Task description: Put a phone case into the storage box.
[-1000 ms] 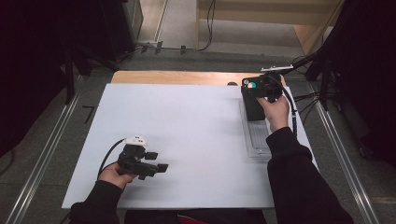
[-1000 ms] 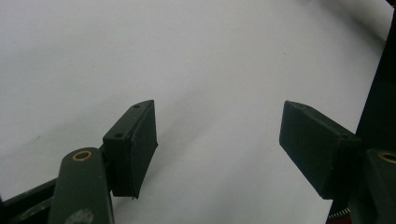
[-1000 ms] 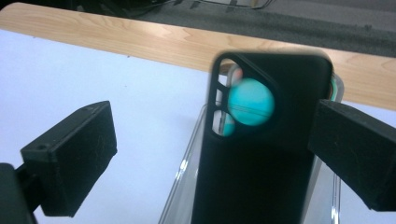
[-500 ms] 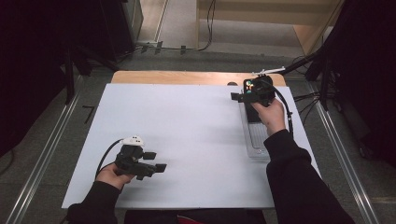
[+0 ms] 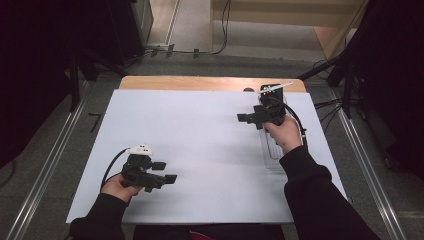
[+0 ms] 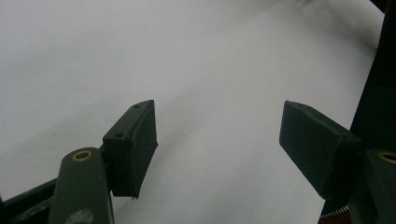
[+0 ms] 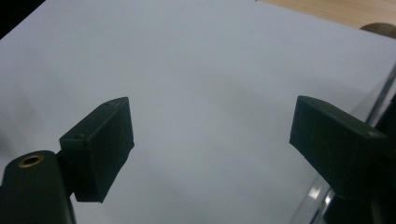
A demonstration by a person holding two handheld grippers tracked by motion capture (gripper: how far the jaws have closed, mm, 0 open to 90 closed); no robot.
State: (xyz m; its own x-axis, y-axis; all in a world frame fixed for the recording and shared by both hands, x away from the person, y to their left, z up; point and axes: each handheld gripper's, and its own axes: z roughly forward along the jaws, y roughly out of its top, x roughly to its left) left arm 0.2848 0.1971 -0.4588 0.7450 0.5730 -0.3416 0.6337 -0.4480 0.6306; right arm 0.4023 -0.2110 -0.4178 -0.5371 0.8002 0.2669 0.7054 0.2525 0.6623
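High view: left gripper (image 5: 162, 172) sits at about 7 o'clock on the white sheet (image 5: 200, 145), held low in the left hand (image 5: 117, 187), jaws pointing toward 3 o'clock and spread with nothing between them. Right gripper (image 5: 245, 119) is at about 2 o'clock on the sheet, in the right hand (image 5: 285, 135), jaws pointing toward 9 o'clock. Clear tray (image 5: 270, 155) lies along the sheet's right edge at 3 o'clock, partly under the right hand and sleeve; contents too hard to tell. Left gripper view: both pads (image 6: 133, 144) wide apart over bare sheet. Right gripper view: pads (image 7: 100, 144) apart over bare sheet, jaws have just been closing a bit, nothing between them; tray edge (image 7: 322, 196) shows at 5 o'clock, just beside the right pad.
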